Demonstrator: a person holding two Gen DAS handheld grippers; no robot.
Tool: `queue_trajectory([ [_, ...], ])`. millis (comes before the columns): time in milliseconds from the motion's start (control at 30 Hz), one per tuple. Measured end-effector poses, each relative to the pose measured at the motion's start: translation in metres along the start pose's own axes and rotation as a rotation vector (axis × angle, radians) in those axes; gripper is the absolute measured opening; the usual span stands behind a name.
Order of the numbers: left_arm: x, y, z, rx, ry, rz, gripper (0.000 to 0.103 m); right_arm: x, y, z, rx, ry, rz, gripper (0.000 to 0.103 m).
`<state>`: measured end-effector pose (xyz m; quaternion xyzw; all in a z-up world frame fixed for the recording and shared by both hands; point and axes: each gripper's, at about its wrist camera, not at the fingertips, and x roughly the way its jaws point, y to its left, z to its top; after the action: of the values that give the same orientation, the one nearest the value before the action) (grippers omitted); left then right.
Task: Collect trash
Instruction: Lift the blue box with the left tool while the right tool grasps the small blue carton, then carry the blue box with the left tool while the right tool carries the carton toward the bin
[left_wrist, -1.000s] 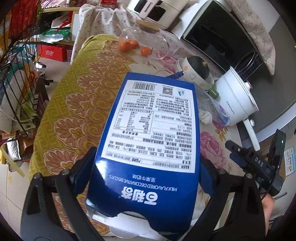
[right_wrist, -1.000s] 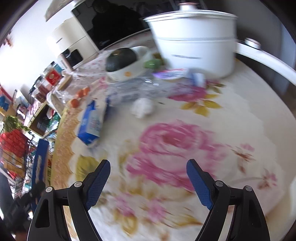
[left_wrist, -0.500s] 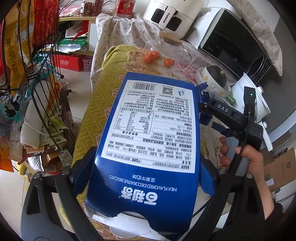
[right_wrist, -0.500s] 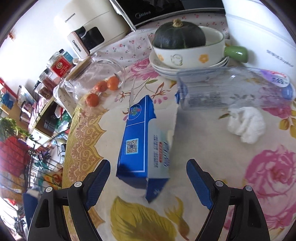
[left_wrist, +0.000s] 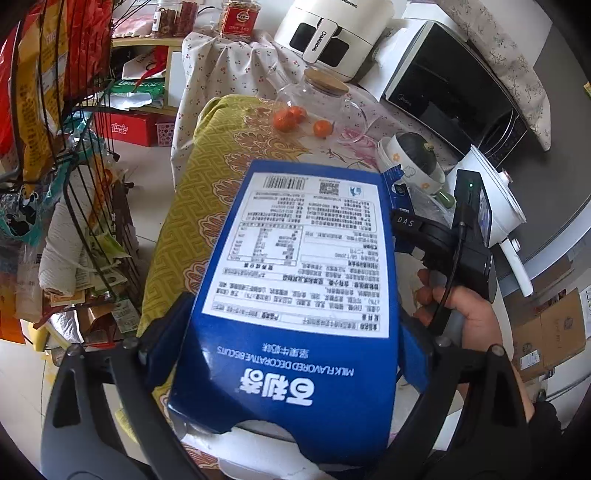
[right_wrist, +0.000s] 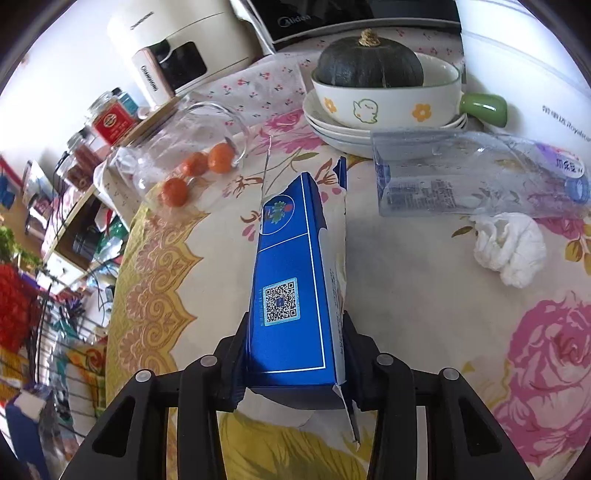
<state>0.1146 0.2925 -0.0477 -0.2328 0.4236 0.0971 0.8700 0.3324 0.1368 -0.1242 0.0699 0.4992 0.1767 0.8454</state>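
Note:
My left gripper (left_wrist: 291, 339) is shut on a large blue biscuit box (left_wrist: 306, 258), held flat above the table's near edge with its label side up. In the right wrist view a second, narrow blue box (right_wrist: 291, 251) stands on its edge on the flowered tablecloth (right_wrist: 424, 332). My right gripper (right_wrist: 295, 332) is around its near end, jaws closing, pads pressed on both of its sides. A crumpled white tissue (right_wrist: 509, 251) and an empty clear plastic bottle (right_wrist: 461, 177) lie to the right of it. A hand (left_wrist: 465, 314) holds the right gripper.
Behind the narrow box are a bowl (right_wrist: 388, 103) holding a dark green pumpkin (right_wrist: 369, 62) and a glass jar (right_wrist: 177, 147) beside small oranges (right_wrist: 195, 162). A white pot (left_wrist: 491, 192), a microwave (left_wrist: 454, 88) and an air fryer (left_wrist: 332, 29) stand at the back. A wire rack (left_wrist: 55, 147) stands left of the table.
My right gripper swept left across the table to the narrow blue box, and its jaws came in from wide onto the box. The left gripper kept hold of the large box.

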Motion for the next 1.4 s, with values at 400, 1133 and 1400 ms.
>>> queue_trajectory([
  [400,0.004,-0.042,-0.019,0.092,0.033,-0.060,0.094,-0.099,-0.034,-0.038,-0.089,-0.030,-0.020,0.042],
  [1133,0.016,-0.170,-0.080,0.377,0.097,-0.125,0.094,-0.265,-0.201,-0.119,-0.029,-0.132,-0.229,0.043],
  [1400,0.026,-0.220,-0.100,0.434,0.142,-0.176,0.094,-0.298,-0.262,-0.146,0.058,-0.144,-0.271,0.043],
])
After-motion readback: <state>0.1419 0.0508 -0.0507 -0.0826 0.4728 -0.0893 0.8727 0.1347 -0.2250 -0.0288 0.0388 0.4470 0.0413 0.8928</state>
